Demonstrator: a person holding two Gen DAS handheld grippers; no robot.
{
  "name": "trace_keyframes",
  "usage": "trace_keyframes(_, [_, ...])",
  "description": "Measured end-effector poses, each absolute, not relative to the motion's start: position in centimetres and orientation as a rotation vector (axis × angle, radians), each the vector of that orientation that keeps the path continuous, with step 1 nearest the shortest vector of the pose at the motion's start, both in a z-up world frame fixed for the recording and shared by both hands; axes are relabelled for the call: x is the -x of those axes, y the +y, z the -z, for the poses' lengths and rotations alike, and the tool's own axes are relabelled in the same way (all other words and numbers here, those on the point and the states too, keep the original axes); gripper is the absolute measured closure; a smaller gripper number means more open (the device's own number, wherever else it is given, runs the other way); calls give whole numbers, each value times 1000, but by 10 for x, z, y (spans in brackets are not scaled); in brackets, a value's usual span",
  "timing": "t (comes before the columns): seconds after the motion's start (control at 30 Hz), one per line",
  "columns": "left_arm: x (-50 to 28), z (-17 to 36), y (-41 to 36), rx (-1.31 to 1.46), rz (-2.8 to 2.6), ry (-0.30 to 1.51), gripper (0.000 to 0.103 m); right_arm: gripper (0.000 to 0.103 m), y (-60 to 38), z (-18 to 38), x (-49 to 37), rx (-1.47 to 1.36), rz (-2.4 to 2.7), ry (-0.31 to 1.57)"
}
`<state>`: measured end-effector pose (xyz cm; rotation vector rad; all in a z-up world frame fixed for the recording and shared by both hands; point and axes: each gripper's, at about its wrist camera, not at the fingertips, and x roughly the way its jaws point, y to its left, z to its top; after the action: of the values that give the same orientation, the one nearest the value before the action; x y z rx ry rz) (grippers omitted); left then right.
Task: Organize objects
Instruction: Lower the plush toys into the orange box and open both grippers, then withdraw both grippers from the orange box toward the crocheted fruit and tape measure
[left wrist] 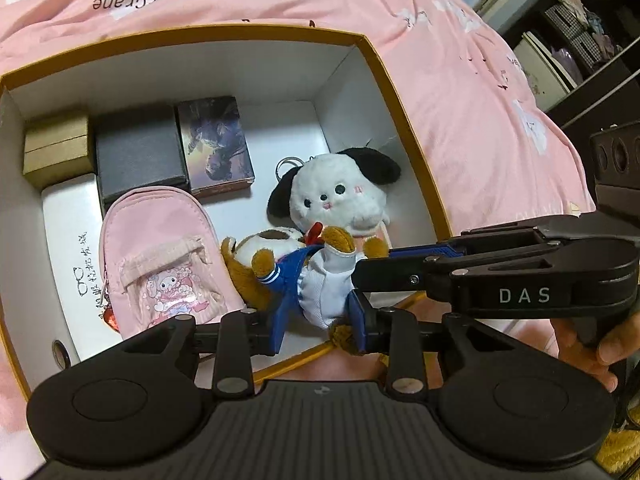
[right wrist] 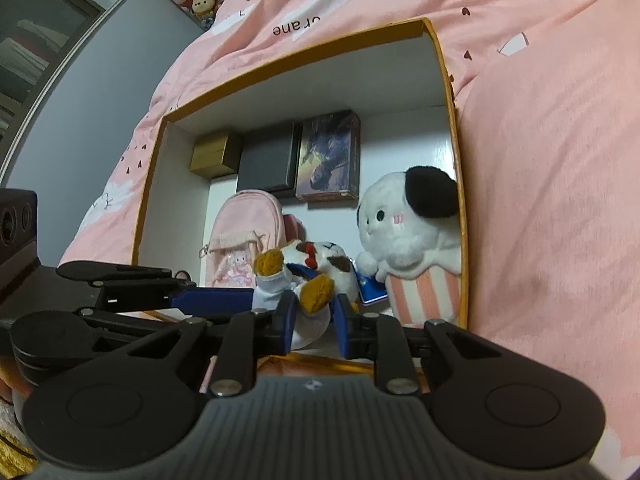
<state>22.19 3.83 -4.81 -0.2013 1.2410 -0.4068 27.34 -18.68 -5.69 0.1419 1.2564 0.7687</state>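
Observation:
A small calico plush in a blue-and-white sailor outfit (left wrist: 316, 280) (right wrist: 316, 264) lies at the near edge inside the orange-rimmed box (left wrist: 400, 92) (right wrist: 444, 64). My left gripper (left wrist: 318, 320) is shut on its white skirt, with a blue pad on each side. In the left wrist view my right gripper (left wrist: 360, 264) reaches in from the right to the same plush. In its own view the right gripper (right wrist: 316, 320) pinches a brown paw and white cloth. The left gripper (right wrist: 256, 300) enters that view from the left.
Also in the box are a white dog plush with black ears (left wrist: 340, 196) (right wrist: 400, 224), a pink pouch (left wrist: 160, 256), a gold box (left wrist: 56, 152), a black box (left wrist: 140, 156), a picture box (left wrist: 216, 144) and a white box (left wrist: 68, 248). The box rests on a pink bedsheet (left wrist: 460, 80). A hand (left wrist: 584, 344) holds the right gripper.

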Motion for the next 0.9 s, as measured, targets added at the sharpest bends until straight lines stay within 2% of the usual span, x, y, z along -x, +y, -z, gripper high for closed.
trace_keyframes(0.1, [-226, 51, 52, 298, 439, 1244, 64, 80, -186, 55, -276, -143, -770, 1254])
trace_keyframes(0.13, [-228, 54, 62, 384, 431, 1261, 61, 80, -187, 54, -276, -145, -772, 1253])
trace_keyframes(0.17, [-229, 55, 74, 461, 407, 1259, 57, 80, -187, 53, -275, -140, -773, 1251])
trace_keyframes(0.2, [-228, 54, 82, 490, 377, 1247, 45, 80, -186, 53, -275, -134, -773, 1250])
trace_keyframes(0.23, [-228, 53, 88, 504, 337, 1238, 41, 80, -186, 54, -275, -129, -775, 1249])
trace_keyframes(0.63, [-250, 91, 80, 751, 84, 1335, 42, 80, -186, 55, -269, -56, -773, 1245])
trace_keyframes(0.77, [-252, 84, 67, 662, 76, 1318, 52, 81, -188, 56, -269, -53, -779, 1249])
trace_keyframes(0.87, [-247, 69, 57, 562, 117, 1263, 76, 82, -189, 55, -267, -55, -794, 1246])
trace_keyframes(0.9, [-245, 63, 53, 530, 136, 1242, 79, 82, -188, 54, -266, -55, -802, 1245])
